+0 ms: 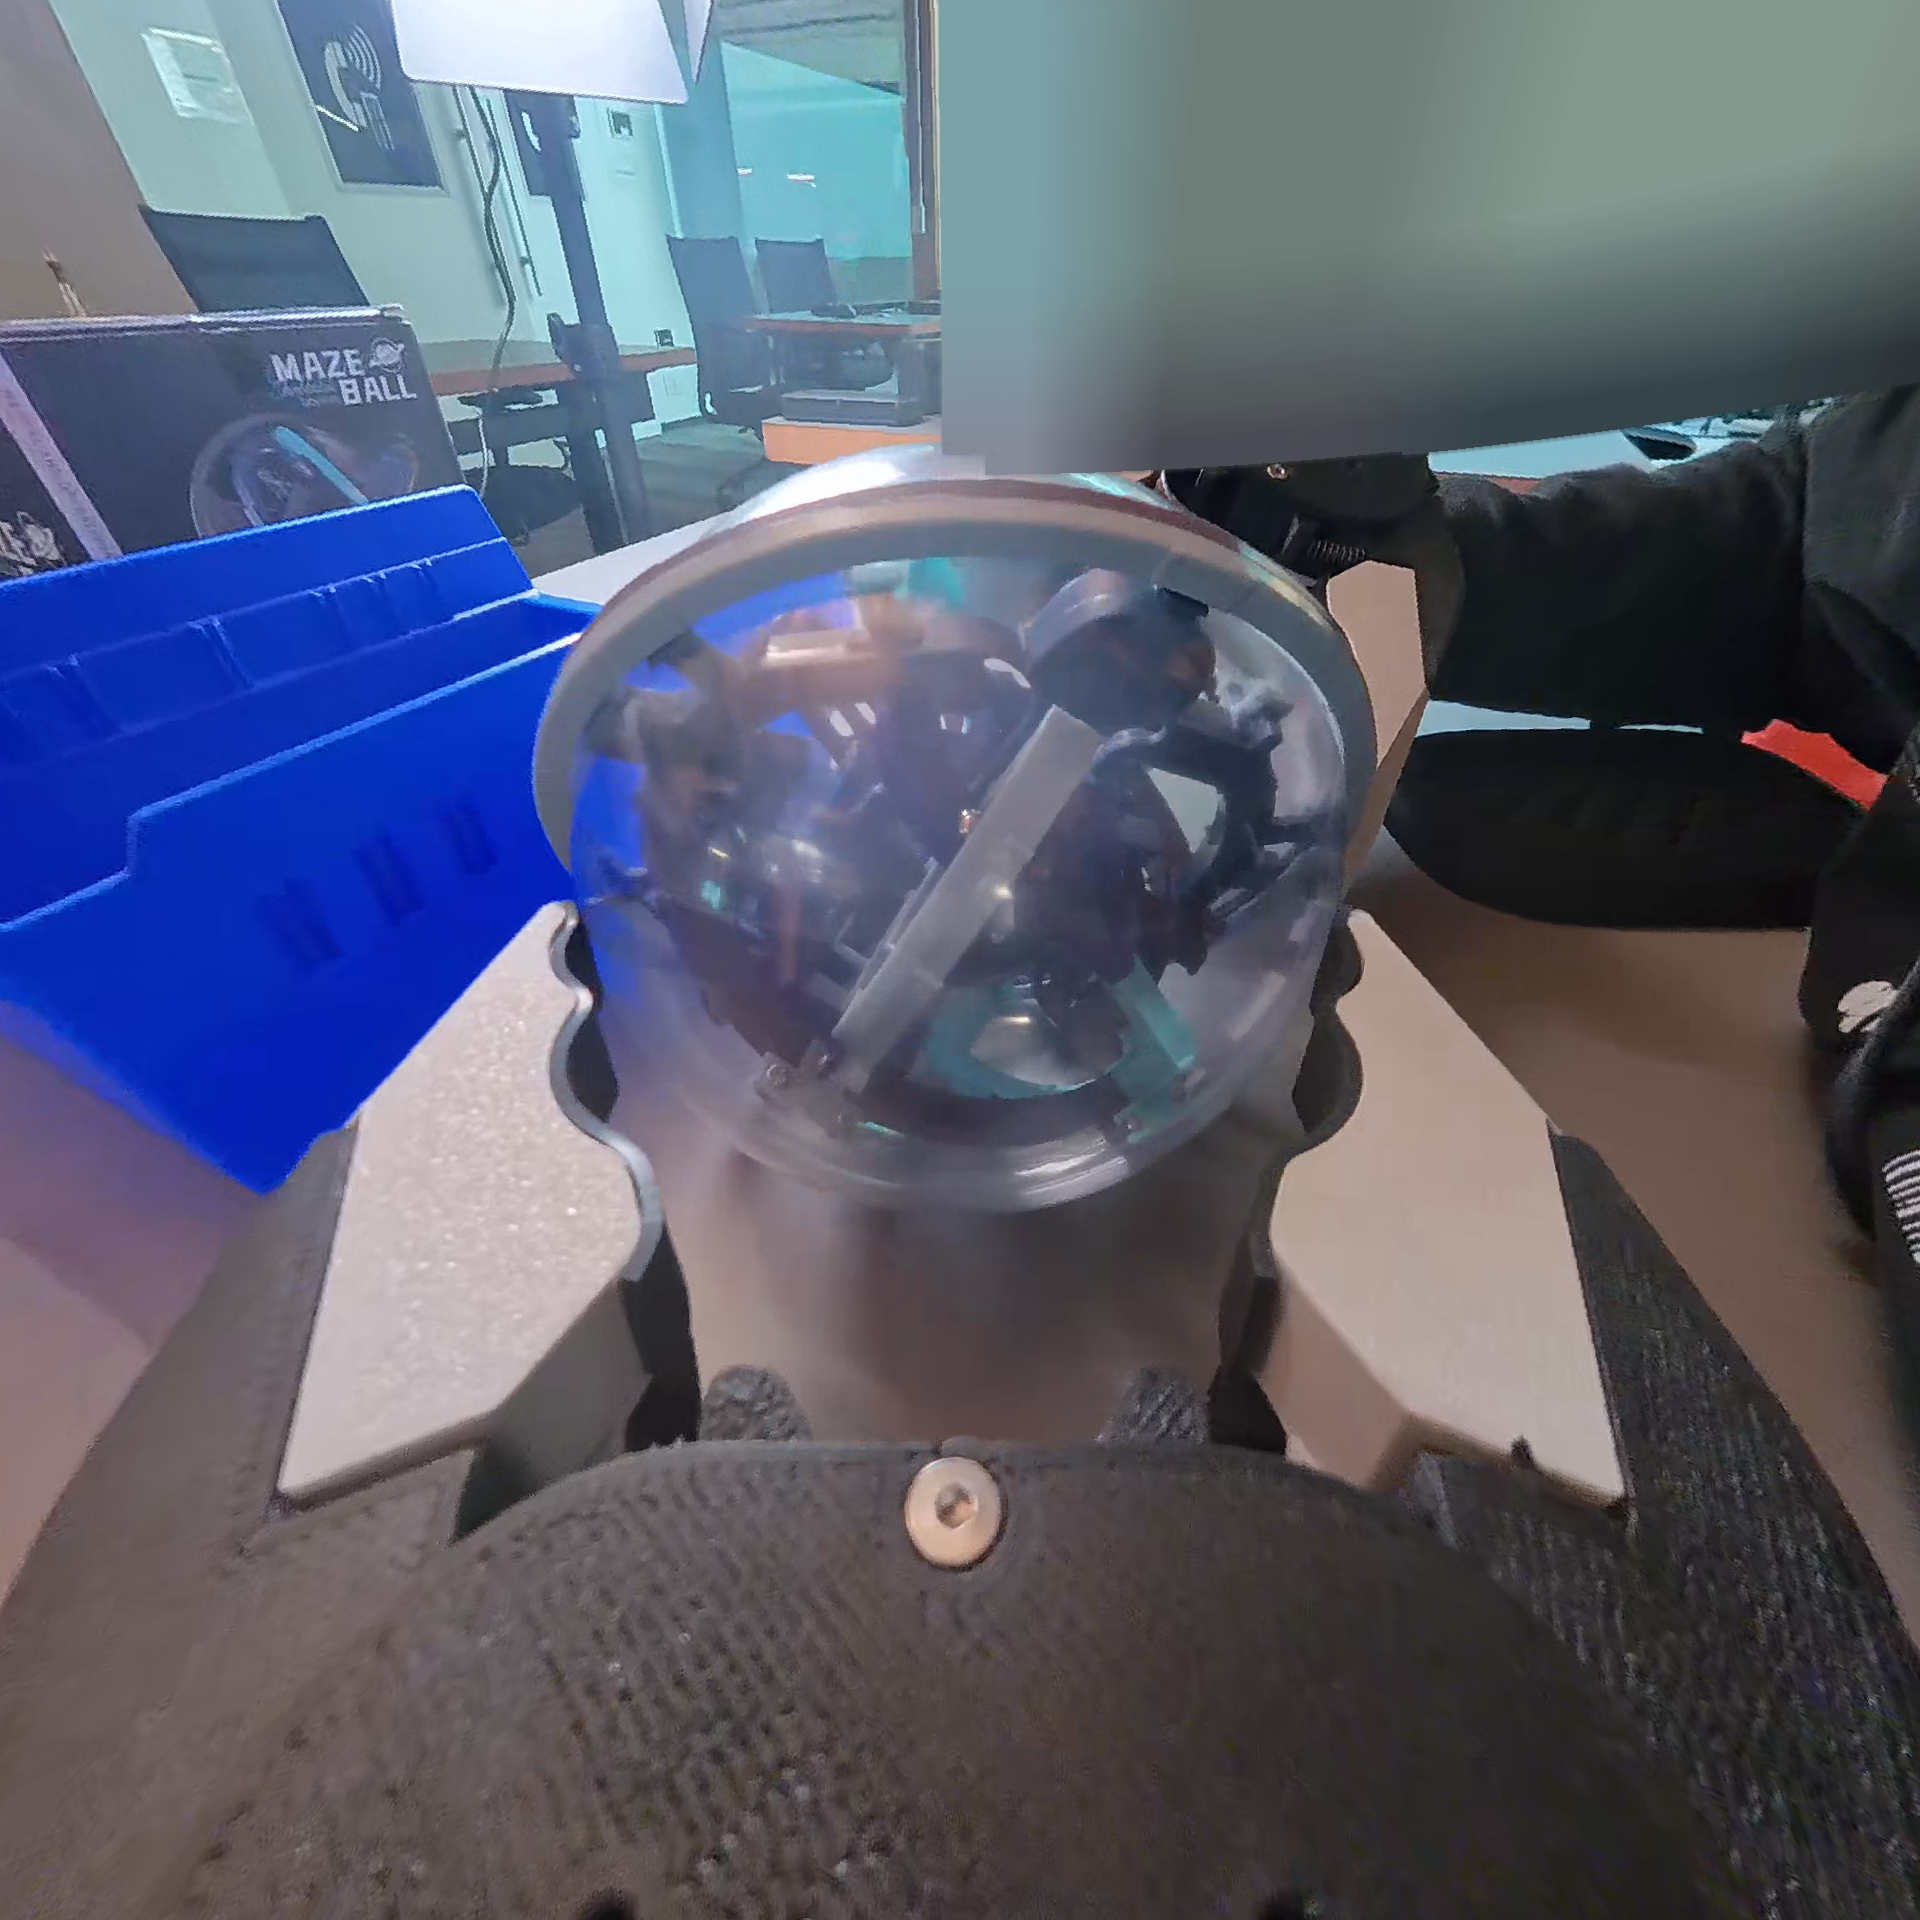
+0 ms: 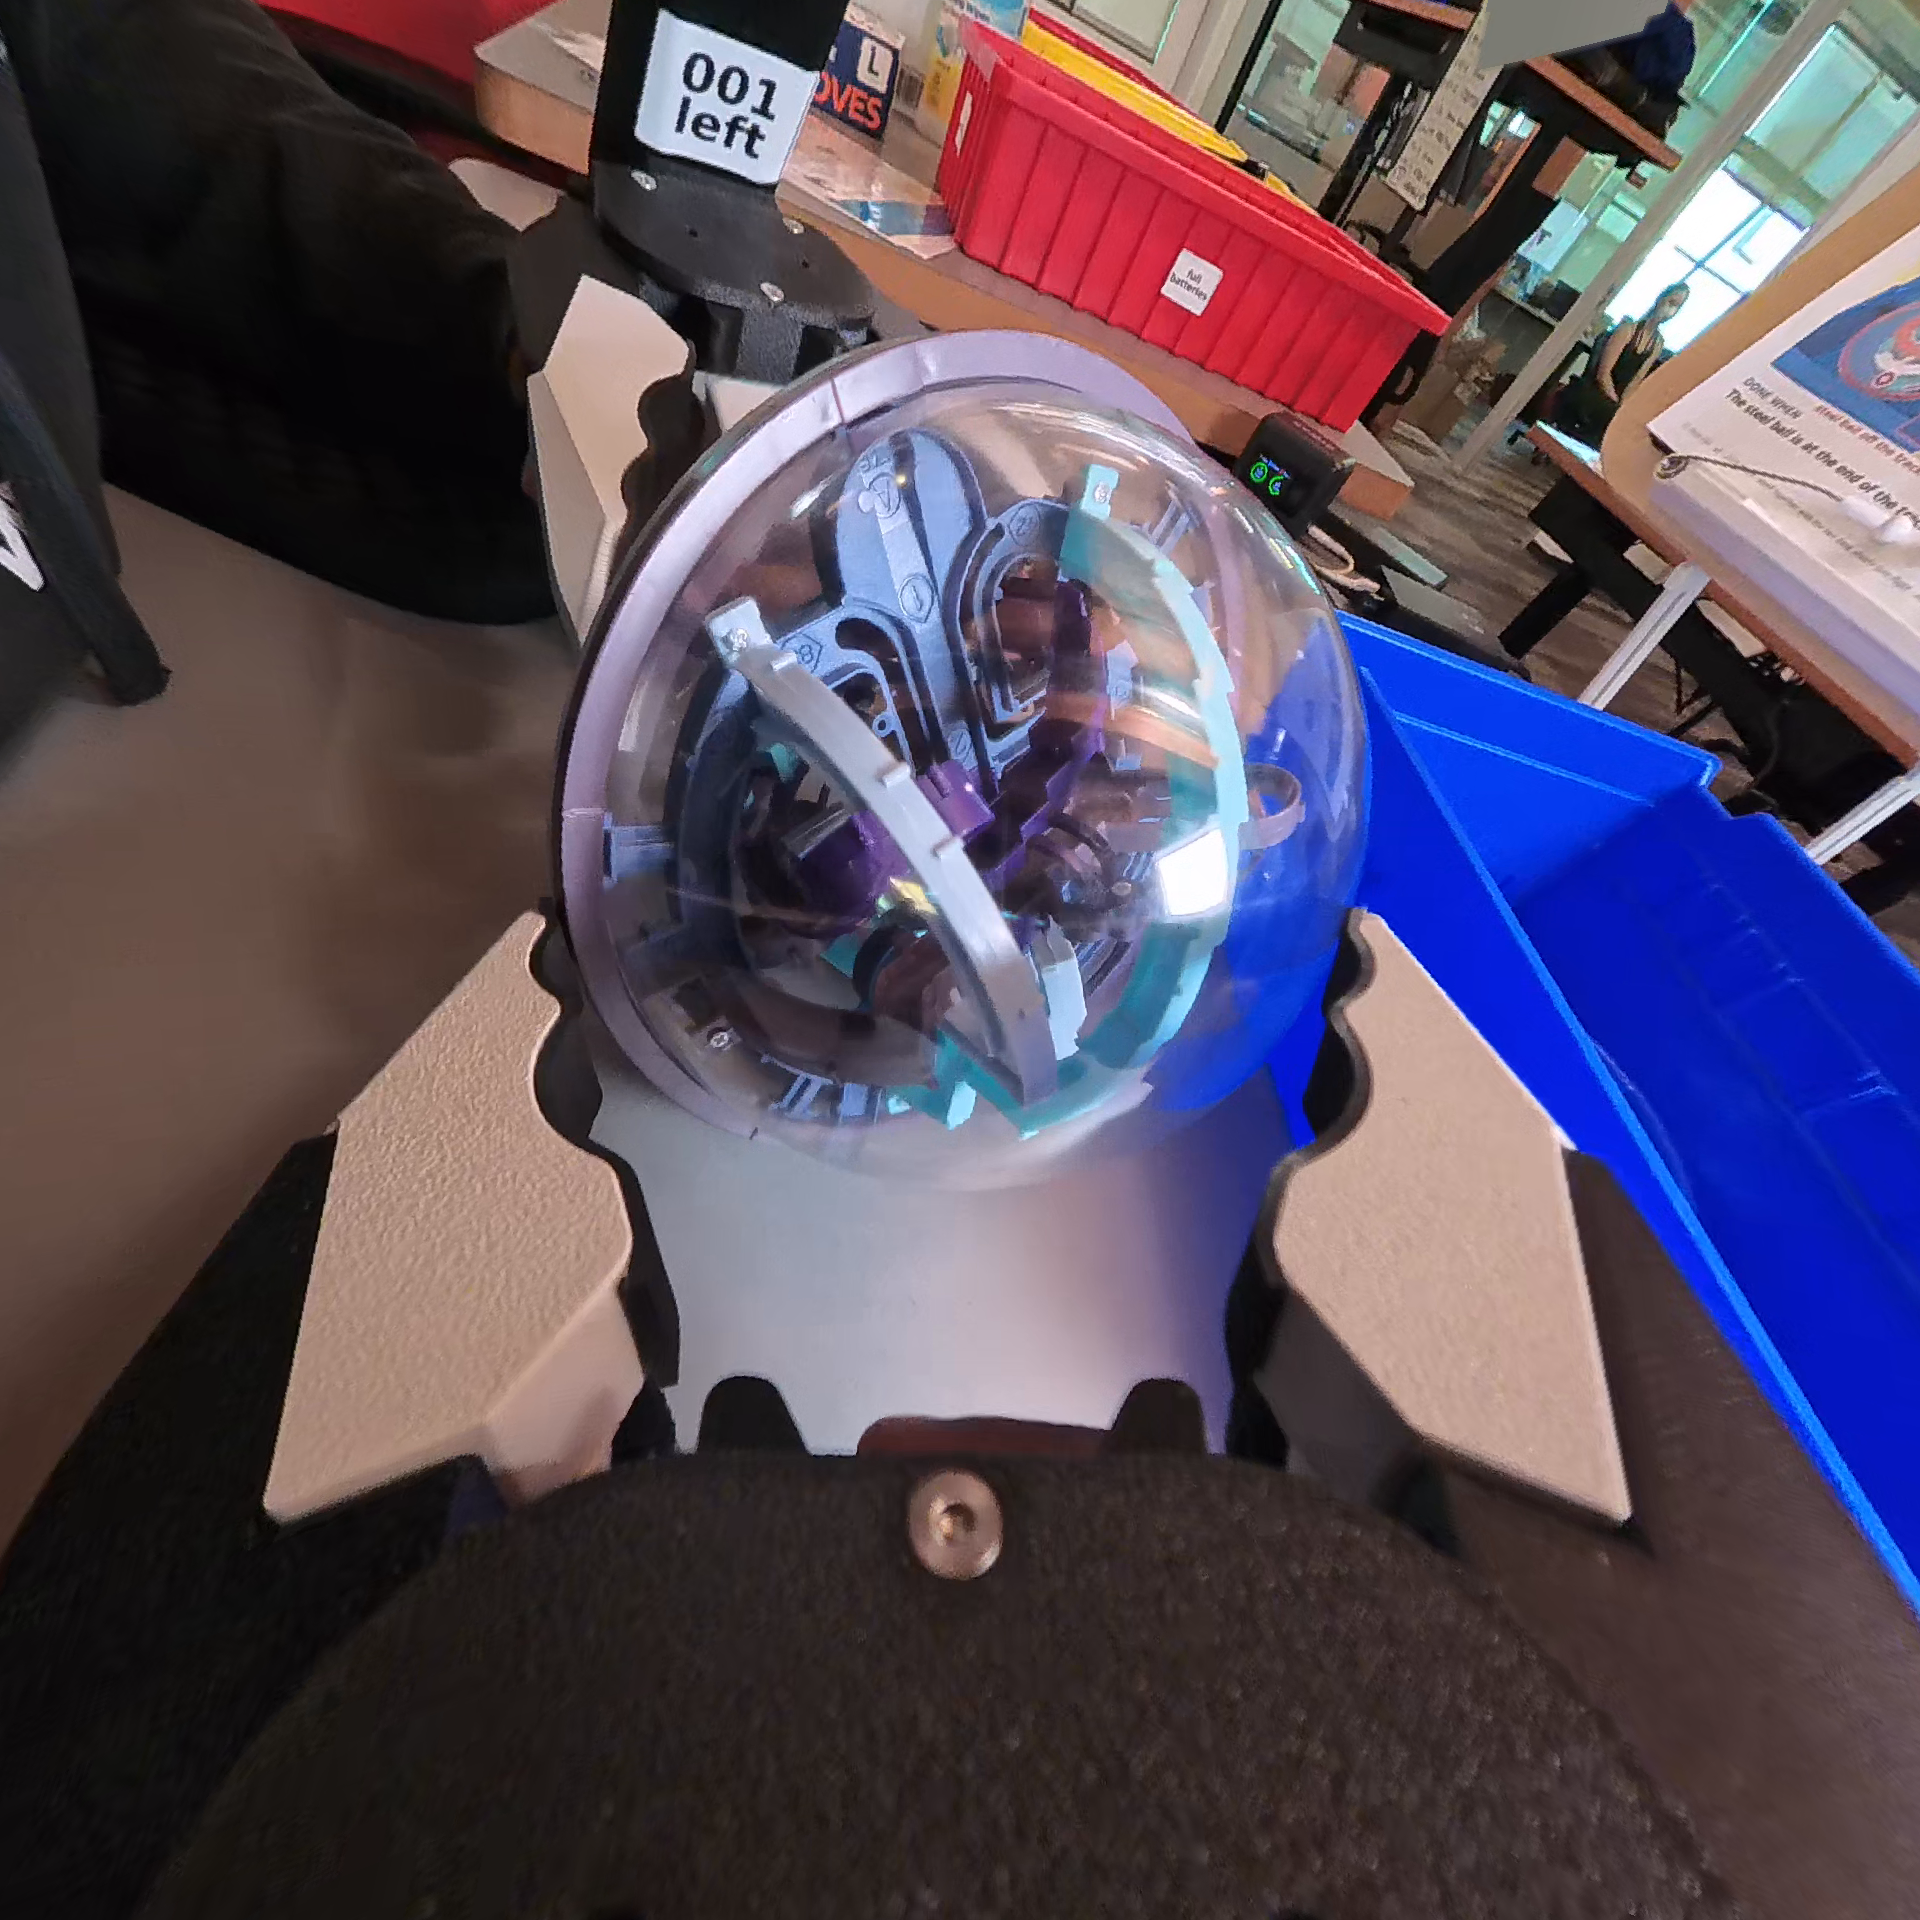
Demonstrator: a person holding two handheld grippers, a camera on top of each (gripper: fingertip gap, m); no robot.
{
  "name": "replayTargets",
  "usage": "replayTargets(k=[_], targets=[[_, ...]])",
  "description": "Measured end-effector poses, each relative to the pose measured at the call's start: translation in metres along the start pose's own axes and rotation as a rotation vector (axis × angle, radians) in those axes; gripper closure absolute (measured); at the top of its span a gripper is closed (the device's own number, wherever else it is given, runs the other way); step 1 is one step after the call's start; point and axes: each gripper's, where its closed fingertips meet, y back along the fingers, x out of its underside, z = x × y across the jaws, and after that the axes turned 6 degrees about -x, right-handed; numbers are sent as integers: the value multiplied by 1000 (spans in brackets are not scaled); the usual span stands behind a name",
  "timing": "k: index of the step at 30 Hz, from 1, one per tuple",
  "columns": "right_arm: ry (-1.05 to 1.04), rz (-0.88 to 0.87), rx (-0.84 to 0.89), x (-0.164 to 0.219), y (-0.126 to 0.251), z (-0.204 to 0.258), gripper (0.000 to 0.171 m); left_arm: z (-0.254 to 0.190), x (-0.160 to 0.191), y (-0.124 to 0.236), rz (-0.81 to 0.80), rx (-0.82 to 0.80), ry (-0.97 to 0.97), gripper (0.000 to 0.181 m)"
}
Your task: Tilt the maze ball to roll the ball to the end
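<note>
The maze ball is a clear sphere with a grey ring around it and grey, purple, brown and teal tracks inside. My left gripper is shut on it, one white finger pressing each side. My right gripper is shut on the same ball from the opposite side. The left gripper's black body shows behind the ball, and the right gripper's black body shows behind it in the left wrist view. The ball sits tilted just over the table. I cannot pick out the small steel ball inside.
A blue bin stands close beside the ball, also in the right wrist view. The toy's dark box is behind it. A person's dark sleeve lies on the table. A red bin and a printed sheet are farther off.
</note>
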Motion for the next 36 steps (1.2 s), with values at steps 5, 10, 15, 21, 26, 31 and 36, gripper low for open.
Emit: replayTargets(k=[5, 10, 15, 21, 26, 31, 36], targets=[[-35, -22, 16, -1, -1, -2, 33, 3, 0, 1, 0, 7, 23, 48], [-141, -55, 63, -3, -3, -8, 34, 13, -3, 4, -1, 39, 114, 55], [-229, -79, 129, -3, -4, -17, 35, 24, -14, 12, -34, -4, 180, 66], [-261, -86, 202, -4, -7, -20, 36, 12, -14, -2, 4, -95, 243, 33], [-299, -109, 213, -2, -5, -22, 37, 19, -12, -15, 48, -188, 173, 38], [-374, -166, 195, -1, 2, -24, 37, 16, -18, -21, 47, -214, 143, 39], [-395, -184, 192, -2, 3, -24, 37, 15, -19, -20, 40, -220, 131, 40]])
